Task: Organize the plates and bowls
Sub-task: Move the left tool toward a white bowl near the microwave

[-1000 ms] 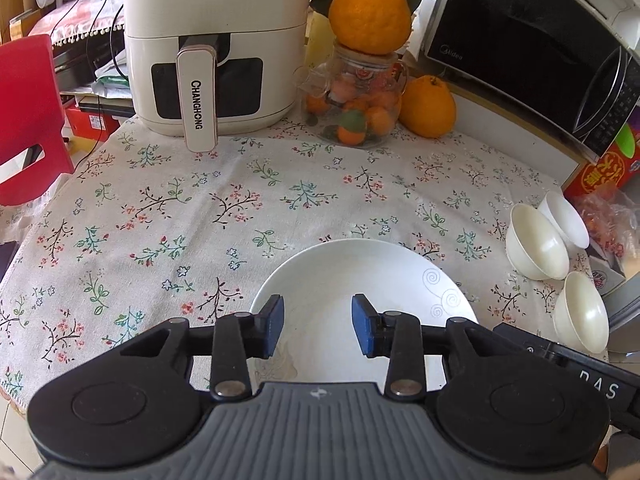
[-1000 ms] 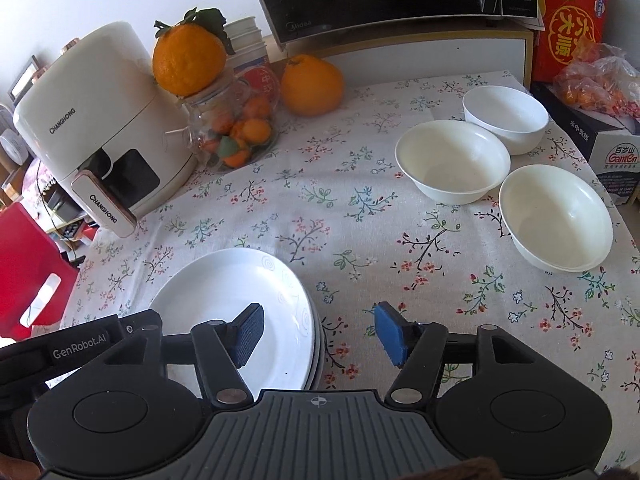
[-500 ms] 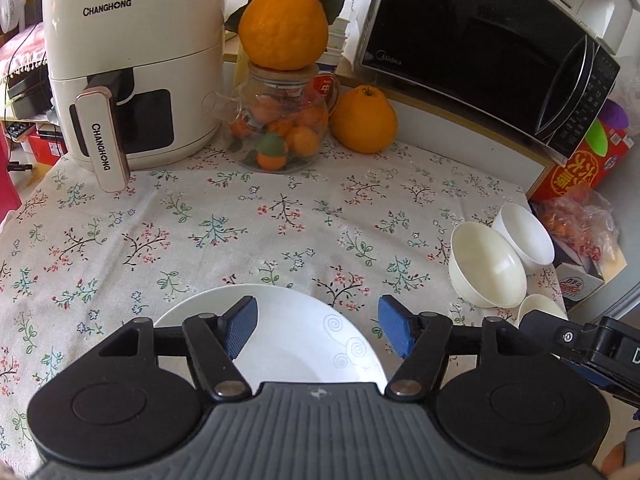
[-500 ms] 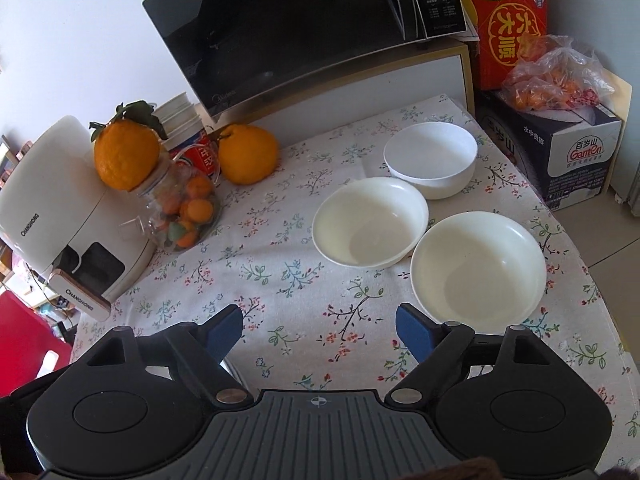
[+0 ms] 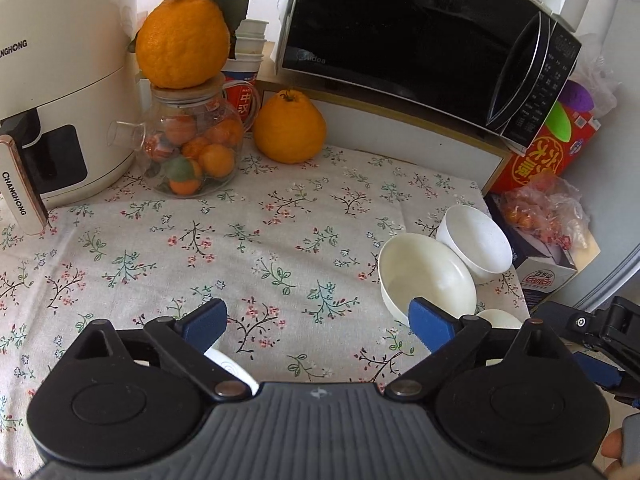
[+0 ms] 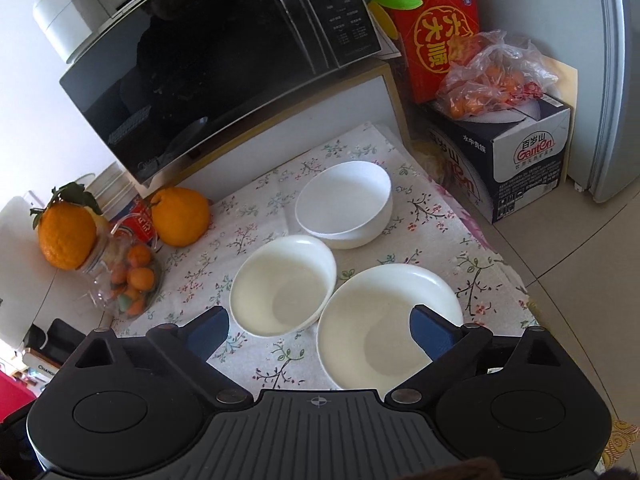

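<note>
While its jaws open, right claw (image 6: 320,330) hovers above nearest bowl (image 6: 390,320).

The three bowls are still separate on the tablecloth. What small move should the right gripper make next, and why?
Probably lower the right gripper onto the rim of the nearest bowl and close. Its jaws have just been opening, stand wide and hold nothing, and one finger already hangs over that bowl. The middle bowl sits right beside it, a likely place to nest it.
</note>
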Motion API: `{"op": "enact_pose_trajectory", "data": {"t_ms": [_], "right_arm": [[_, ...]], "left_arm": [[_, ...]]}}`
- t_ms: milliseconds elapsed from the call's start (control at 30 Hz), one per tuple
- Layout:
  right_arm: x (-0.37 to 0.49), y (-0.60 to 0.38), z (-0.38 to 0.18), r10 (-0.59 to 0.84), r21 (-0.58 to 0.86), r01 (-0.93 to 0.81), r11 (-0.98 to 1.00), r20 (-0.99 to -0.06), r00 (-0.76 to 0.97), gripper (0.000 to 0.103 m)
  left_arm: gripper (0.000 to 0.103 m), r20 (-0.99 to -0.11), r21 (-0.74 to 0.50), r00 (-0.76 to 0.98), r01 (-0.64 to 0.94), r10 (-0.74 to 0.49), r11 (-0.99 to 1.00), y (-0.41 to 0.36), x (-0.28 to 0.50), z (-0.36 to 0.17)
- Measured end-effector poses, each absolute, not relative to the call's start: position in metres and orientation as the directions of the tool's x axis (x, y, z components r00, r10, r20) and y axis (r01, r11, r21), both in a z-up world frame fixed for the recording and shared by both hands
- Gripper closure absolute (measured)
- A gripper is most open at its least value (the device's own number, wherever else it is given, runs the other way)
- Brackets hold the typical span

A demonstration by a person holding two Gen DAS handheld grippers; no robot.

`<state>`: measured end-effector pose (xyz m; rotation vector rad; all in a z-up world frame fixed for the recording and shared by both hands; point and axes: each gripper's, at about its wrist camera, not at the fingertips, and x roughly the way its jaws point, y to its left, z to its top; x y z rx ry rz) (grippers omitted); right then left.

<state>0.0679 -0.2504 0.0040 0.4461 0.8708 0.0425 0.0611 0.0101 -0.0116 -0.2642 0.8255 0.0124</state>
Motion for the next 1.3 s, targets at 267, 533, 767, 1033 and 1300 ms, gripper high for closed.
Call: {"op": "enact_pose_trajectory", "data": {"t_ms": [267,533,767,1033,1300], "right_arm": [[0.086,-0.274,0.001,0.168,0.389,0.202,0.899,-0.732,0.66,0.002],[0.11,-0.302,-0.007,0.132,0.401,0.285,0.871,-0.748,0.65,0.002],[0.135,-0.314,-0.022,0.11,0.407,0.354,0.842,-0.772,0.626,0.002],[0.161,-0.307,-0.035,0.09,0.377,0.354,0.856,-0.783,0.616,0.003],[0.179,-0.308,-0.049,0.069,0.363,0.38,0.851,-0.795,0.603,0.011]], "left_arm": [[0.0,-0.719,-0.221,0.684,-0.062,-0.12,0.973,-0.01,0.088,-0.01],[0.001,-0.709,-0.238,0.691,-0.044,-0.142,0.97,-0.025,0.12,-0.01],[0.006,-0.722,-0.256,0.669,-0.018,-0.178,0.967,-0.043,0.153,-0.02],[0.013,-0.722,-0.303,0.653,-0.003,-0.228,0.953,-0.062,0.188,-0.031],[0.027,-0.741,-0.324,0.621,0.005,-0.257,0.946,-0.078,0.211,-0.045]]}}
